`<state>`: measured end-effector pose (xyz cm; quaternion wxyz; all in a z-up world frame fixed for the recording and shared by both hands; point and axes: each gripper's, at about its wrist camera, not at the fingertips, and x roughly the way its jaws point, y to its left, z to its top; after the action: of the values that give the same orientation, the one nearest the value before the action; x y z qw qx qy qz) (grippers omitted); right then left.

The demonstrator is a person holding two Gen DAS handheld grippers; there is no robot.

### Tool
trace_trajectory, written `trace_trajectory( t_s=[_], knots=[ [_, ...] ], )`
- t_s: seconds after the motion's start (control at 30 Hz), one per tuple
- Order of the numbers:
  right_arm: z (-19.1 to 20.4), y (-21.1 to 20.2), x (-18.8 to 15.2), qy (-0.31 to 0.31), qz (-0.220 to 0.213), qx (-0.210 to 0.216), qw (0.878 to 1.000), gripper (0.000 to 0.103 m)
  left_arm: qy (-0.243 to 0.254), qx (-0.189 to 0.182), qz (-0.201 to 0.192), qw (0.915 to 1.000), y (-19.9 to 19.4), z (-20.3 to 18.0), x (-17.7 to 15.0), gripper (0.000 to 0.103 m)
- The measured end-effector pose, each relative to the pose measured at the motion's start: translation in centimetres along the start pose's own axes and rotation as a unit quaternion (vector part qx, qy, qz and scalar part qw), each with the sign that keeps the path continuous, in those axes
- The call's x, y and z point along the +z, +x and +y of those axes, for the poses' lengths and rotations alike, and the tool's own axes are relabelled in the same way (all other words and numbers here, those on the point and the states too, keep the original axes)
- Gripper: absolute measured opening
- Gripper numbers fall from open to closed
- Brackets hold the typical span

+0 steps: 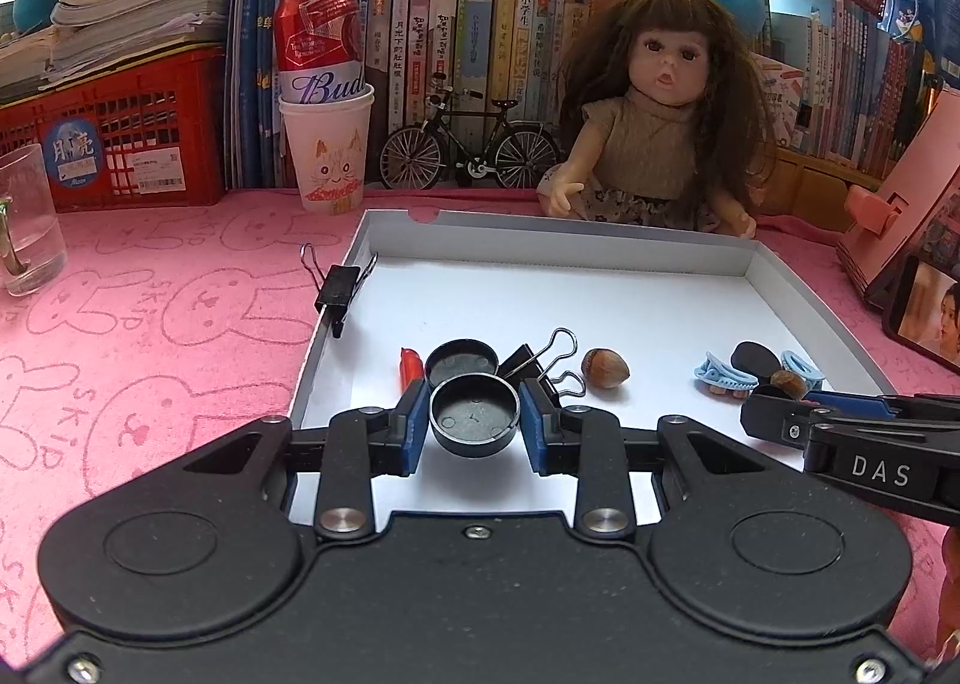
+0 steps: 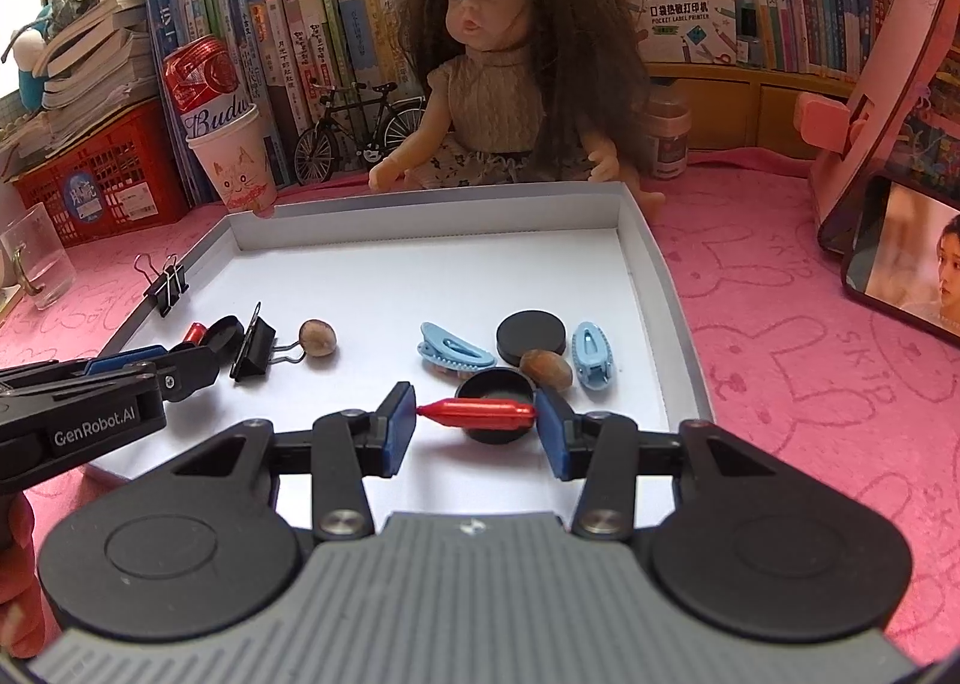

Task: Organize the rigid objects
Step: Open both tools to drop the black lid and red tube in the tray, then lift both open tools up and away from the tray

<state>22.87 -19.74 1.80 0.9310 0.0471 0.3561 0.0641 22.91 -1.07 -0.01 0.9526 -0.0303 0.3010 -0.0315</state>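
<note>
A shallow white box lid (image 1: 540, 246) lies on the pink cloth and holds small items. My left gripper (image 1: 475, 427) is shut on a round black cap (image 1: 475, 420), hollow side up, just above the lid's near-left floor. Behind it lie a second black cap (image 1: 462, 365), a red piece (image 1: 410, 372), a black binder clip (image 1: 537, 365) and a hazelnut (image 1: 606, 367). In the right wrist view my right gripper (image 2: 477, 427) is shut endwise on a red bullet-shaped piece (image 2: 477, 413), over another black cap (image 2: 495, 384). Two blue hair clips (image 2: 456, 351) (image 2: 591, 354), a black disc (image 2: 531, 337) and a nut (image 2: 546, 369) lie beyond.
A second binder clip (image 1: 337, 288) is clamped on the lid's left rim. A doll (image 1: 660, 144) sits at the far edge, with a toy bicycle (image 1: 468, 144), a can in a paper cup (image 1: 324, 144), a red crate (image 1: 120, 144) and books behind. A glass (image 1: 27, 222) stands left, a phone (image 2: 906, 258) right.
</note>
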Motion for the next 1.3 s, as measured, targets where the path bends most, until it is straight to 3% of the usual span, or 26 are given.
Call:
trace_trajectory(
  t_s=[0.3, 0.43, 0.5, 0.93, 1.1, 1.3],
  knots=[
    [0.1, 0.5, 0.3, 0.004, -0.005, -0.006, 1.000, 0.053, -0.003, 0.004, -0.001, 1.0000, 0.4, -0.1, 0.1, 0.031],
    [0.1, 0.3, 0.3, 0.005, -0.006, -0.007, 1.000, 0.053, -0.001, 0.006, -0.003, 1.0000, 0.1, -0.1, 0.1, 0.042],
    [0.1, 0.2, 0.4, 0.005, -0.007, -0.008, 1.000, 0.063, -0.002, 0.004, -0.004, 1.0000, -0.1, -0.1, 0.2, 0.046],
    [0.2, -1.8, 0.6, 0.007, -0.021, -0.013, 1.000, 0.078, 0.010, -0.007, -0.015, 0.9998, -3.0, -0.6, 0.6, 0.074],
    [0.4, -3.3, 0.2, 0.007, -0.033, -0.023, 0.999, 0.087, 0.026, -0.011, -0.022, 0.9994, -4.7, -0.9, 0.2, 0.080],
    [0.6, -5.1, -1.2, -0.001, -0.038, -0.033, 0.999, 0.089, 0.023, -0.017, -0.025, 0.9993, -6.9, -0.6, -1.1, 0.081]
  ],
)
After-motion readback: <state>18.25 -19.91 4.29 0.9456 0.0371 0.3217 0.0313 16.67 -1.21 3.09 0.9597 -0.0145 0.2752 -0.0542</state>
